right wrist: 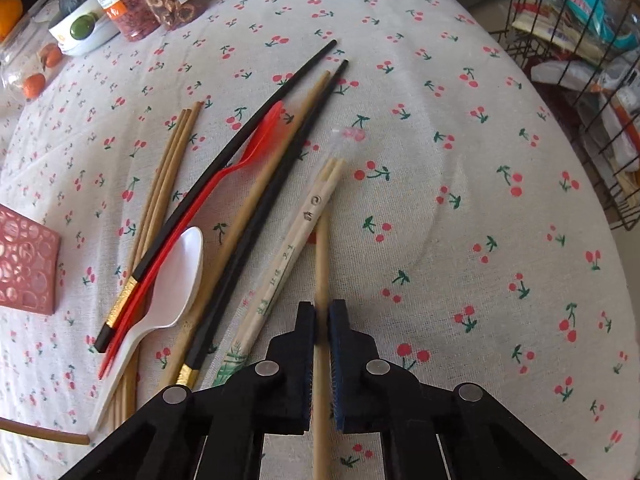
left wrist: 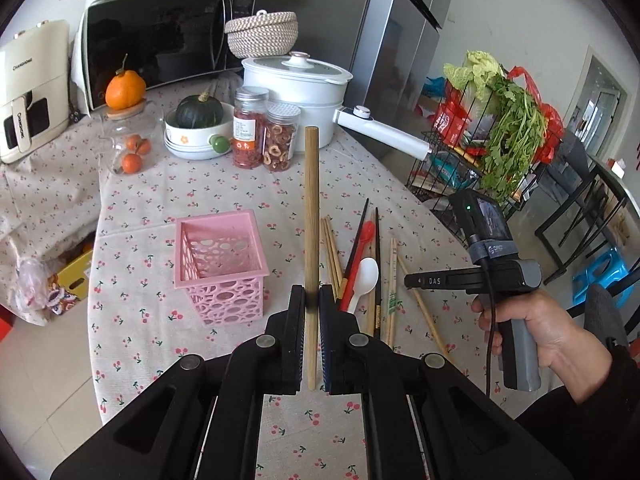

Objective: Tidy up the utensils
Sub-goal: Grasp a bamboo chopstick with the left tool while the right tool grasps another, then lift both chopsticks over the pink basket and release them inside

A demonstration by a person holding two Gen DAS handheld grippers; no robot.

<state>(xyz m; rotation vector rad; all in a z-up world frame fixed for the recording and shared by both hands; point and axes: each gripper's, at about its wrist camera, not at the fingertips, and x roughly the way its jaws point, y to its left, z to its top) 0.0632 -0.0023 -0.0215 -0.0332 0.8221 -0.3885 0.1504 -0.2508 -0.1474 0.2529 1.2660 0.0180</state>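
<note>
A cherry-print cloth (left wrist: 224, 192) covers the tabletop. Behind its far edge stand a black microwave (left wrist: 160, 40) and grey refrigerator (left wrist: 396, 40); beyond the right edge, a wire rack (left wrist: 472, 152), white walls (left wrist: 520, 12), pale floor tiles (left wrist: 48, 380).

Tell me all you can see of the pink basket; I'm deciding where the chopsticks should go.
The pink basket is a square, open-topped holder, plastic by its look, with walls pierced by round and oval holes and a plain solid rim. It stands upright on the cherry-print tablecloth, left of the loose pile of utensils and apart from it. As far as the left wrist view shows, nothing is inside. Neither gripper touches it. The right wrist view catches only one corner at its left edge.
</note>
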